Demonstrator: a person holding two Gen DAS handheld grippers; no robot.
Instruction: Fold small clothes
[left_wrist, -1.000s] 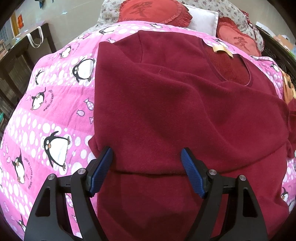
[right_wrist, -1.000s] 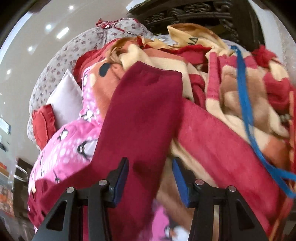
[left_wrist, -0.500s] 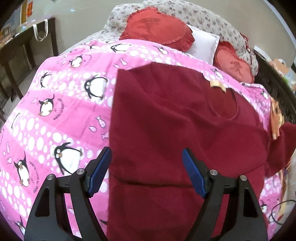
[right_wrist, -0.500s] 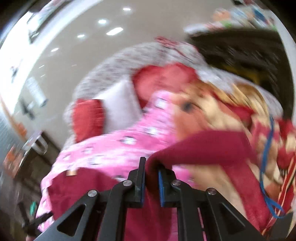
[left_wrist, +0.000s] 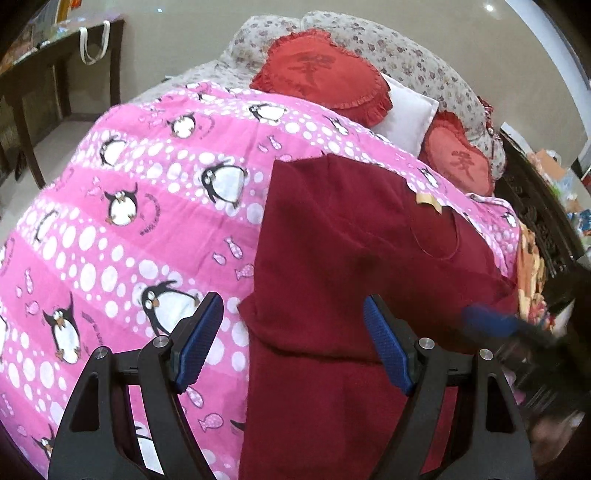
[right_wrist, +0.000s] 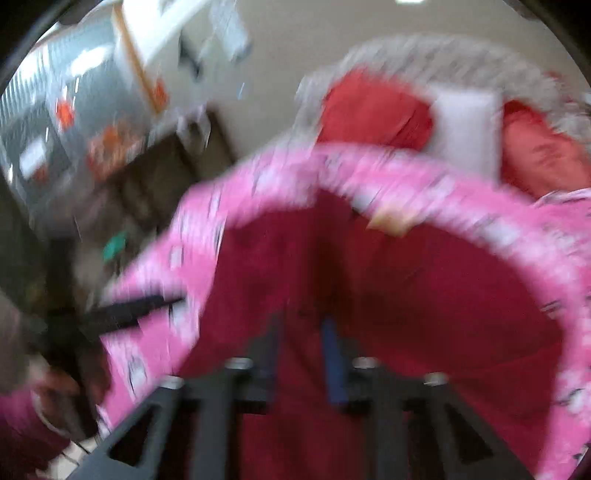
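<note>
Maroon fleece top (left_wrist: 332, 266) lies flat on the pink penguin blanket (left_wrist: 129, 221), neck w/ tan label (left_wrist: 428, 199) at the far end, straight ahead of your left gripper (left_wrist: 291, 343). That gripper's jaws stand wide apart, nothing in them; a folded-over edge of the top sits just below & between the blue pads (left_wrist: 199, 336).

Right gripper (right_wrist: 303, 354): view is badly blurred, jaws are opening, maroon cloth fills the view under & ahead of it. Whether any cloth is pinched there, can't tell. In the left view it shows as a dark blur w/ a blue pad just right of your left gripper, at the top's right edge.

Handling, my read: soft, light, thick pile, floppy, so no stiffness to push against. It'll drape & drag, fleece prob clings to the blanket. Not fragile, not slippery. Best take hold at a hem corner or shoulder seam, pinching both layers, since a mid-panel pinch would likely just bunch it.
</note>
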